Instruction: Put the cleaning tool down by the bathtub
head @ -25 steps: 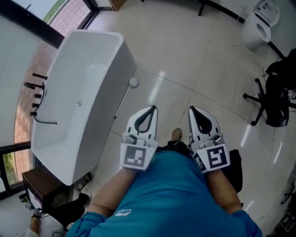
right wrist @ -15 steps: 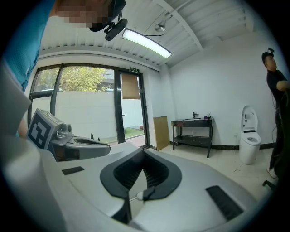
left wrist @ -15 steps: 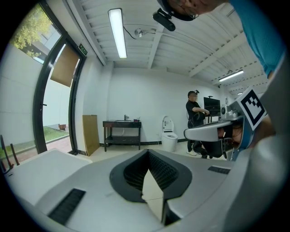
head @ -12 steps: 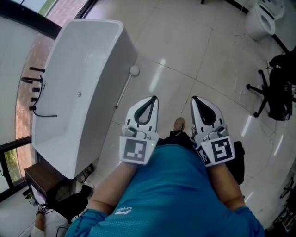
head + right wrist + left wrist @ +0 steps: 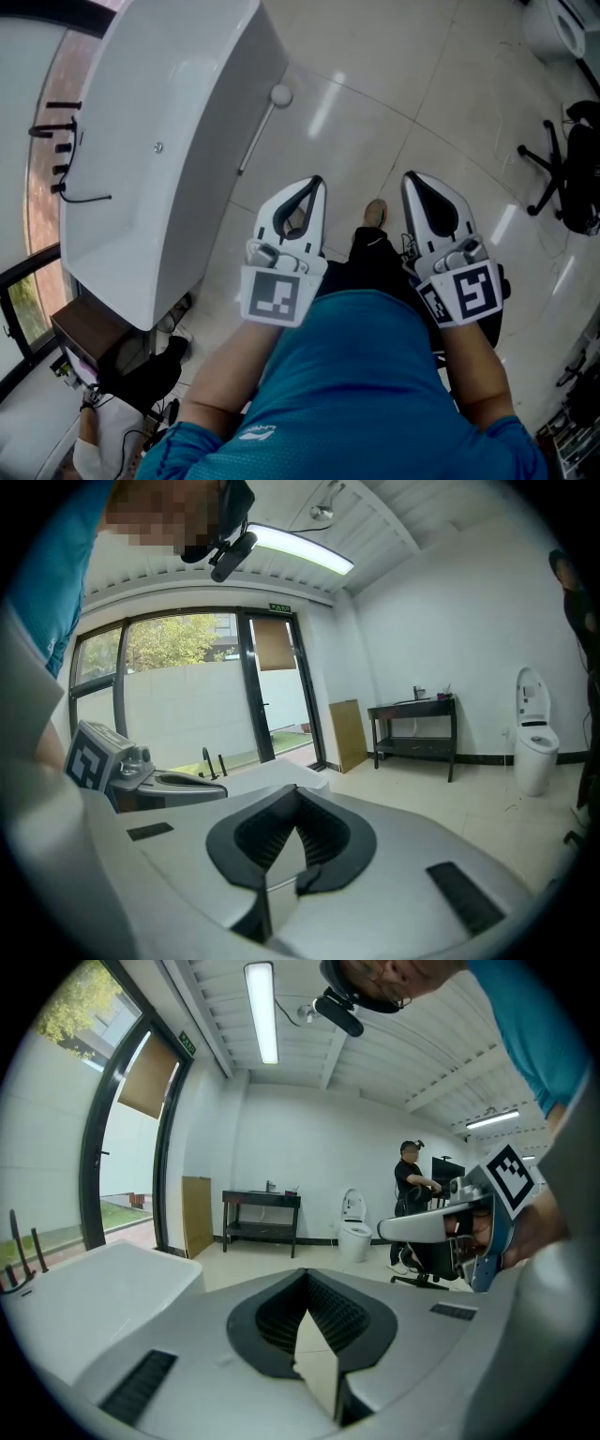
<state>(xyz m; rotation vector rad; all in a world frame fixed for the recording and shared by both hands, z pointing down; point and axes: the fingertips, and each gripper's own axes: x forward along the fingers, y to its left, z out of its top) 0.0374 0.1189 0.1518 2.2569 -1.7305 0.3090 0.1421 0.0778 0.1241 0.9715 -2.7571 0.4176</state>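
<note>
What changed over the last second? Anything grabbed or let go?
The white left gripper and right gripper both sank a little, staying shut and empty. The long-handled cleaning tool with a white round head still lies on the tiled floor beside the white bathtub.

- Your left tool (image 5: 315,184) is out in front of your chest, aimed forward and slightly down, jaws together with nothing between them.
- Your right tool (image 5: 413,178) runs alongside it, a gap apart, jaws likewise closed and empty.
- Your left forearm (image 5: 232,375) and right forearm (image 5: 474,370) are bare and reach forward, with each tool's marker cube facing up.
</note>
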